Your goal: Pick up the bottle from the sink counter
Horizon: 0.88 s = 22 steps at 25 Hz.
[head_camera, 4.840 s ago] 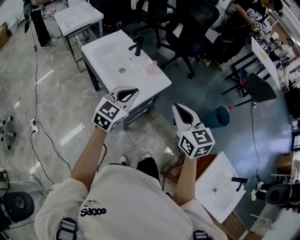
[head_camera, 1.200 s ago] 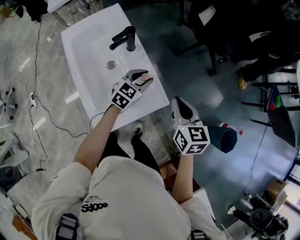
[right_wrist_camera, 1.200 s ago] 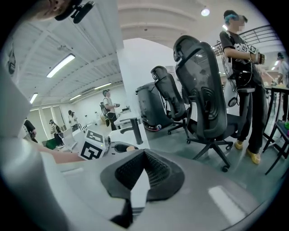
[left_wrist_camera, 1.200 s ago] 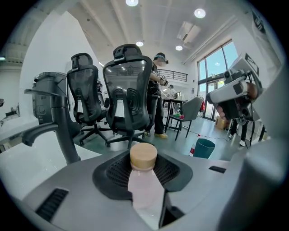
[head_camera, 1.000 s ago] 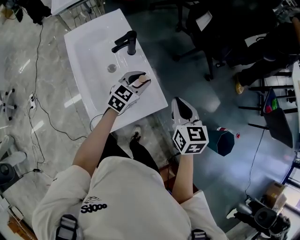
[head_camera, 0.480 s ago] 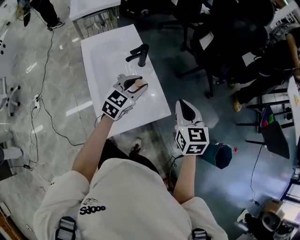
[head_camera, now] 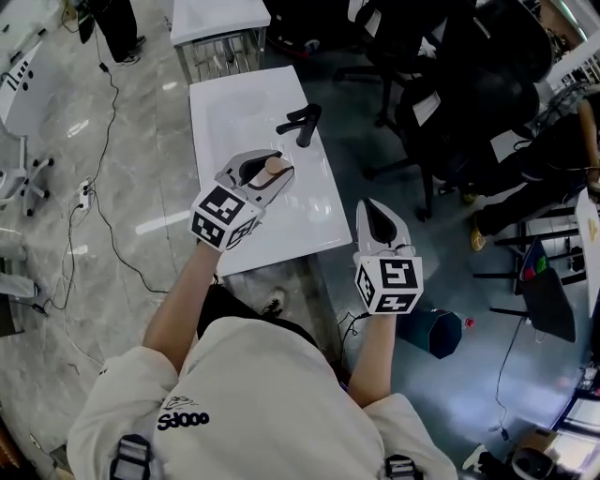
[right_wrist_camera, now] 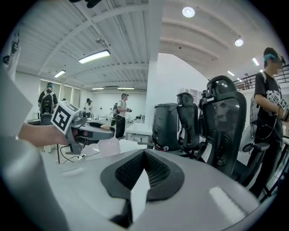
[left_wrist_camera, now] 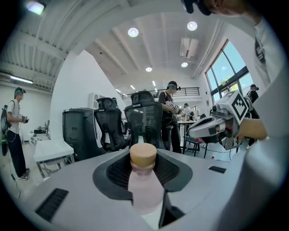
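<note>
A pale pink bottle [left_wrist_camera: 143, 182] with a tan cap [left_wrist_camera: 143, 155] sits upright between the jaws of my left gripper [left_wrist_camera: 143, 178], which is shut on its neck. In the head view the left gripper [head_camera: 265, 167] holds the bottle's cap [head_camera: 274, 166] above the white sink counter [head_camera: 281, 234], near the black faucet [head_camera: 302, 124]. My right gripper [head_camera: 375, 217] hangs off the counter's right edge, shut, with nothing in it [right_wrist_camera: 143, 155]. In the right gripper view the left gripper [right_wrist_camera: 74, 124] and bottle [right_wrist_camera: 108, 146] show at the left.
Black office chairs [head_camera: 469, 84] crowd the floor to the right of the counter. A dark teal bin [head_camera: 431, 333] stands on the floor by my right side. Cables [head_camera: 94, 216] trail over the marble floor at the left. Another white table [head_camera: 220, 19] stands behind the sink.
The bottle earlier stood on the counter's right edge with both grippers away from it. Now the left gripper holds it, and over the last second it has stayed in the grip.
</note>
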Each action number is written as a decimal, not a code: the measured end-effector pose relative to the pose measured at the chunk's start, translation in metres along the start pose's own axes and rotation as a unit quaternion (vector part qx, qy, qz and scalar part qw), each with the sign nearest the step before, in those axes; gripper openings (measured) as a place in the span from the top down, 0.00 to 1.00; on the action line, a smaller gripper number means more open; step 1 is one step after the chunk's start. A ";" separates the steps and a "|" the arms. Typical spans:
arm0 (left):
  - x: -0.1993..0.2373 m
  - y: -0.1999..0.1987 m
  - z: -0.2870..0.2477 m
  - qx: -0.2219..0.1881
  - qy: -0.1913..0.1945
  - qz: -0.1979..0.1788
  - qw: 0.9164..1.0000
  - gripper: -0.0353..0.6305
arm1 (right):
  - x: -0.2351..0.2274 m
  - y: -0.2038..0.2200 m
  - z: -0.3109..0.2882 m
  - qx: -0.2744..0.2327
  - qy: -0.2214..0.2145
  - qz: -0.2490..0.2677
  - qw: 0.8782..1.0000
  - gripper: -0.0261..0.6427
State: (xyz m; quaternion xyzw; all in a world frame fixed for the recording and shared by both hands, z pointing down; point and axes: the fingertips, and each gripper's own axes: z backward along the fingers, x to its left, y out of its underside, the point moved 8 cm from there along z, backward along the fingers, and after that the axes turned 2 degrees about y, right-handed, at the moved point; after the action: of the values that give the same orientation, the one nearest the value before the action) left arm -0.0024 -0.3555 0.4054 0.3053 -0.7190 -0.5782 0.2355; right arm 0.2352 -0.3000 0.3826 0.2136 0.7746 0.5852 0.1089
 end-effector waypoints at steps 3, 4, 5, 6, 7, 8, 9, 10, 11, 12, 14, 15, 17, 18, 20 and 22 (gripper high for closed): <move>0.001 -0.009 0.018 -0.009 -0.012 -0.001 1.000 0.74 | 0.007 -0.011 0.002 -0.010 -0.011 0.007 1.000 0.95; 0.001 -0.012 0.024 -0.009 -0.016 -0.002 1.000 0.74 | 0.010 -0.014 0.003 -0.013 -0.013 0.009 1.000 0.95; 0.002 -0.013 0.030 -0.010 -0.020 0.000 1.000 0.74 | 0.012 -0.017 0.003 -0.016 -0.014 0.013 1.000 0.95; 0.003 -0.014 0.035 -0.010 -0.024 0.002 1.000 0.75 | 0.014 -0.020 0.004 -0.018 -0.016 0.017 1.000 0.95; 0.003 -0.015 0.041 -0.011 -0.028 0.005 1.000 0.74 | 0.017 -0.022 0.004 -0.020 -0.018 0.021 0.999 0.95; 0.003 -0.016 0.047 -0.012 -0.032 0.007 0.999 0.74 | 0.019 -0.025 0.005 -0.022 -0.020 0.023 0.999 0.95; 0.003 -0.017 0.052 -0.012 -0.036 0.008 0.999 0.74 | 0.021 -0.027 0.005 -0.025 -0.024 0.024 0.999 0.95; 0.002 -0.018 0.057 -0.013 -0.040 0.007 0.999 0.75 | 0.022 -0.030 0.006 -0.027 -0.027 0.024 0.999 0.95; 0.001 -0.020 0.062 -0.014 -0.042 0.006 0.999 0.75 | 0.024 -0.032 0.007 -0.030 -0.030 0.025 0.999 0.95; 0.000 -0.021 0.066 -0.015 -0.044 0.005 0.999 0.75 | 0.025 -0.035 0.007 -0.033 -0.032 0.027 0.999 0.95; -0.001 -0.023 0.074 -0.018 -0.047 0.003 0.999 0.75 | 0.026 -0.038 0.007 -0.036 -0.034 0.032 0.998 0.95; -0.002 -0.024 0.077 -0.019 -0.047 0.002 0.999 0.74 | 0.027 -0.039 0.007 -0.037 -0.035 0.034 0.998 0.95; -0.003 -0.026 0.082 -0.022 -0.050 0.000 0.998 0.75 | 0.028 -0.040 0.007 -0.038 -0.037 0.037 0.998 0.95; -0.003 -0.027 0.085 -0.025 -0.052 0.000 0.998 0.75 | 0.030 -0.041 0.007 -0.039 -0.039 0.038 0.998 0.95; -0.004 -0.029 0.090 -0.031 -0.055 -0.001 0.998 0.75 | 0.032 -0.042 0.007 -0.040 -0.044 0.040 0.997 0.95; -0.005 -0.032 0.093 -0.037 -0.055 -0.003 0.998 0.75 | 0.032 -0.043 0.007 -0.040 -0.046 0.040 0.997 0.95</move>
State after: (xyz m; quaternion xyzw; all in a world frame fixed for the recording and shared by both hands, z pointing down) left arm -0.0580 -0.2930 0.3543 0.2664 -0.7082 -0.6210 0.2046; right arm 0.2008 -0.2885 0.3418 0.2666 0.7356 0.6092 0.1294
